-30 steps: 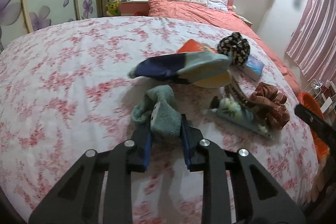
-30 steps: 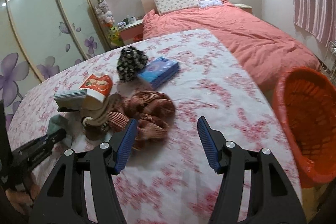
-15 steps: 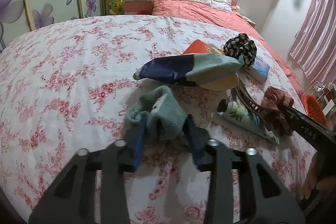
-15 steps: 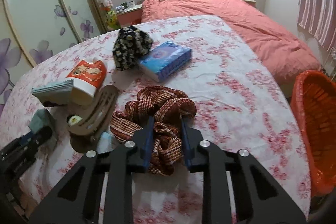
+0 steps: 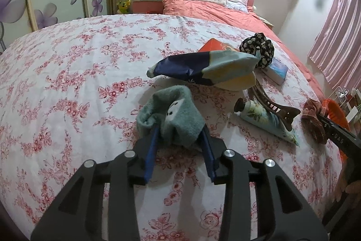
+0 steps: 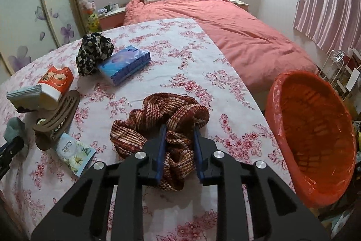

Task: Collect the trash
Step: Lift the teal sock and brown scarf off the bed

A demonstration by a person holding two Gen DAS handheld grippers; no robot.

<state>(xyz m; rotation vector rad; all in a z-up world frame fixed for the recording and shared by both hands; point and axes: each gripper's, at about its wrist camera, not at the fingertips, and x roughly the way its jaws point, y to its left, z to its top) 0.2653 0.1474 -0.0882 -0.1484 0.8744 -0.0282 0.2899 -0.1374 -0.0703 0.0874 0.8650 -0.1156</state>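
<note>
My left gripper [image 5: 179, 134] is shut on a grey-green fuzzy sock [image 5: 171, 114] on the floral tablecloth [image 5: 67, 87]. My right gripper [image 6: 179, 134] is shut on a red-brown woven cloth [image 6: 158, 114] near the table's right edge; that cloth and gripper also show at the right of the left wrist view [image 5: 313, 119]. An orange bin [image 6: 313, 134] lined with a red bag stands beside the table to the right. A snack bag [image 5: 203, 69], a cream tube [image 5: 266, 121] and a brown hair claw [image 5: 273, 105] lie between the grippers.
A blue tissue pack [image 6: 125, 66], a black floral scrunchie [image 6: 93, 52] and a red-white paper cup [image 6: 56, 83] lie further back on the table. A bed with a salmon cover [image 6: 237, 37] stands behind. A wire rack [image 6: 338, 67] stands at far right.
My right gripper moved forward and closed on the woven cloth. My left gripper keeps its hold on the sock and has shifted slightly over the table.
</note>
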